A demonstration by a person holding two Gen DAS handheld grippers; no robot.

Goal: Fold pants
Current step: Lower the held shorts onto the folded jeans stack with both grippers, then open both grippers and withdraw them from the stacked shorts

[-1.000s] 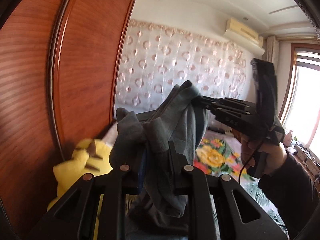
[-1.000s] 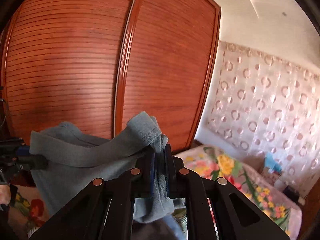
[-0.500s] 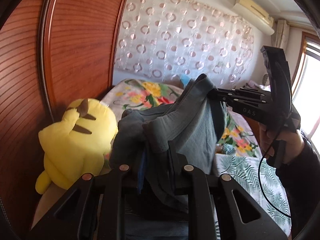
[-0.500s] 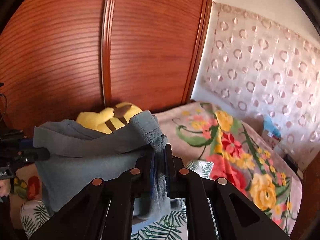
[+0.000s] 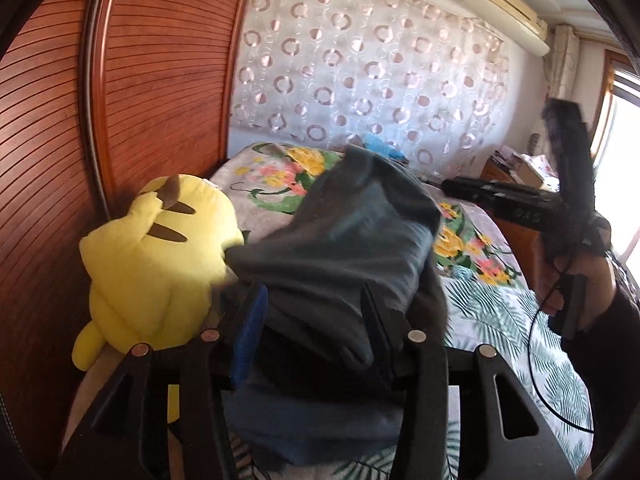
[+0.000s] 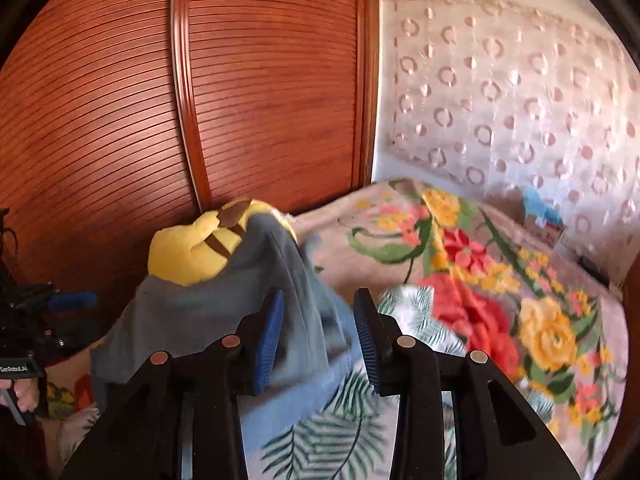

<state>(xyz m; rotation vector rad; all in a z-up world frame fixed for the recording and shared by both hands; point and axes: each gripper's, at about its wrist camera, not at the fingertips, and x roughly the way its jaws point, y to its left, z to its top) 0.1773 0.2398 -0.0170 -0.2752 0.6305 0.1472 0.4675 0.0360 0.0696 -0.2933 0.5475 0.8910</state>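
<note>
Bed [image 6: 460,280]: landmark; its cover bears large red, yellow and pink flowers on pale ground at the far half, green fern leaves on white at the near half.
Wardrobe [image 6: 260,92]: reddish-brown doors with fine horizontal ribs, standing along the bed's left side.
Curtain [image 5: 360,76]: white, sheer, patterned with pink-and-grey rings, hanging behind the head of the bed.
Air conditioner [image 5: 508,8]: cream wall unit, high above the curtain, right of the bed.
Window [image 5: 624,120]: bright, wood-framed, beyond the bed's right side.
Plush toy [image 5: 156,264]: yellow with brown stripes, on the bed's left edge against the wardrobe.
Pants [image 5: 340,264]: grey-blue, in a soft heap on the near part of the bed, touching the plush toy; blurred.
Left hand-held gripper [image 5: 314,316]: jaws have just been opening and stand parted; a fold of the pants lies between the blue pads, which no longer pinch it.
Right hand-held gripper [image 6: 318,326]: jaws have just been opening, parted likewise; pants cloth lies loose between them, nearer the left pad.
Hand [image 5: 568,280]: dark-sleeved, around the right tool's grip, over the bed's right side.
</note>
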